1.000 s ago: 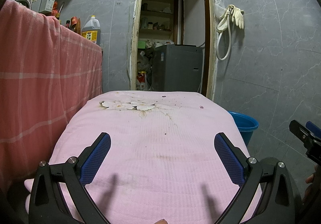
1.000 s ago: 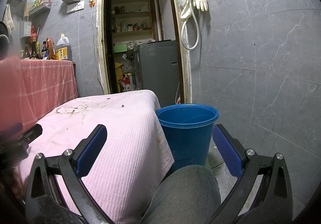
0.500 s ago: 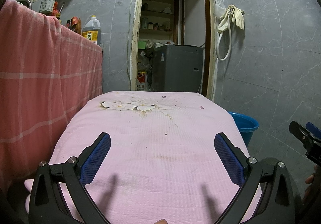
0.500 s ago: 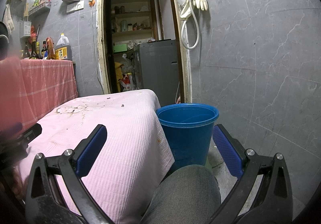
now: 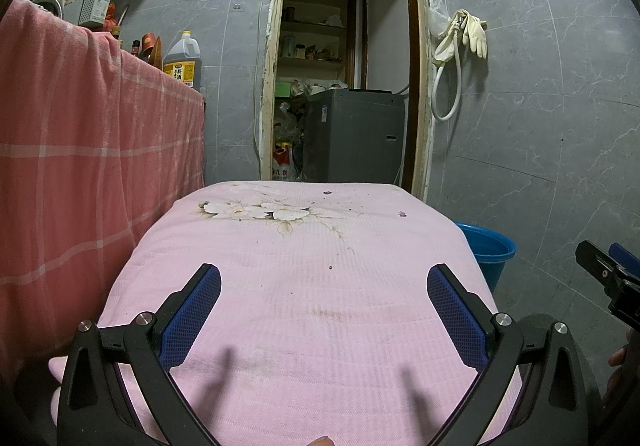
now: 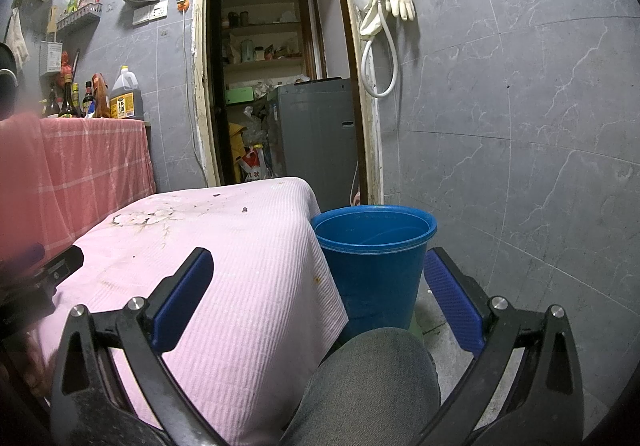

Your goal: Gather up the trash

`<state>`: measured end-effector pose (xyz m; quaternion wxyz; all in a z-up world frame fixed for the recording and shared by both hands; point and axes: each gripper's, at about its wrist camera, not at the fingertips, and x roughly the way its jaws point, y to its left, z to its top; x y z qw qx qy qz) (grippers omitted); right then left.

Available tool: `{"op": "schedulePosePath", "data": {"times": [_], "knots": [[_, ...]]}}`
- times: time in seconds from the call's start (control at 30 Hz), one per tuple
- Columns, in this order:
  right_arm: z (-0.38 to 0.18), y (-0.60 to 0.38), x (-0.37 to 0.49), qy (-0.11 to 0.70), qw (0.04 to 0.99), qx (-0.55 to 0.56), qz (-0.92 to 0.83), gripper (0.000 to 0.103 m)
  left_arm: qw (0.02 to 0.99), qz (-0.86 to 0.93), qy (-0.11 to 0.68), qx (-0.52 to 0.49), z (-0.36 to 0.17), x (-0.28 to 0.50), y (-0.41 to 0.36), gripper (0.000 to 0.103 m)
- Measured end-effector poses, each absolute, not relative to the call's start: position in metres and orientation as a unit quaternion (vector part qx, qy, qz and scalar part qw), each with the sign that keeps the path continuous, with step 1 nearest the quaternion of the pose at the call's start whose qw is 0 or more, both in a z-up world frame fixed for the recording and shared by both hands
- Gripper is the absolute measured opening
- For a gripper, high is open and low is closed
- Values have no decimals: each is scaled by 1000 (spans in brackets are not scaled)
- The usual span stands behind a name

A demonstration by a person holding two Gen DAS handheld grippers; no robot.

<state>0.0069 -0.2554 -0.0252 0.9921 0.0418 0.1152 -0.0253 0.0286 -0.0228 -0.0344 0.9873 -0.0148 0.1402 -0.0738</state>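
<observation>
A low table under a pink flowered cloth [image 5: 312, 286] carries small purple scraps [image 5: 401, 213] near its far edge; one scrap shows in the right wrist view [image 6: 244, 210]. A blue bucket [image 6: 374, 246] stands on the floor at the table's right side, and its rim shows in the left wrist view [image 5: 486, 246]. My left gripper [image 5: 323, 302] is open and empty above the near part of the cloth. My right gripper [image 6: 318, 286] is open and empty, held over the table's right corner and the bucket.
A taller table under a red checked cloth [image 5: 80, 166] stands at the left with bottles [image 6: 120, 94] on it. An open doorway [image 5: 344, 86] with a grey washing machine [image 6: 316, 134] lies ahead. Grey tiled wall [image 6: 520, 126] is at the right. A person's knee [image 6: 372, 386] is below my right gripper.
</observation>
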Motion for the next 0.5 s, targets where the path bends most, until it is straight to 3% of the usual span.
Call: {"op": "schedulePosePath", "data": {"times": [0.5], "knots": [[-25, -256, 7, 116, 992, 42, -25, 103, 988, -55, 143, -19, -36, 28, -23, 101]]}}
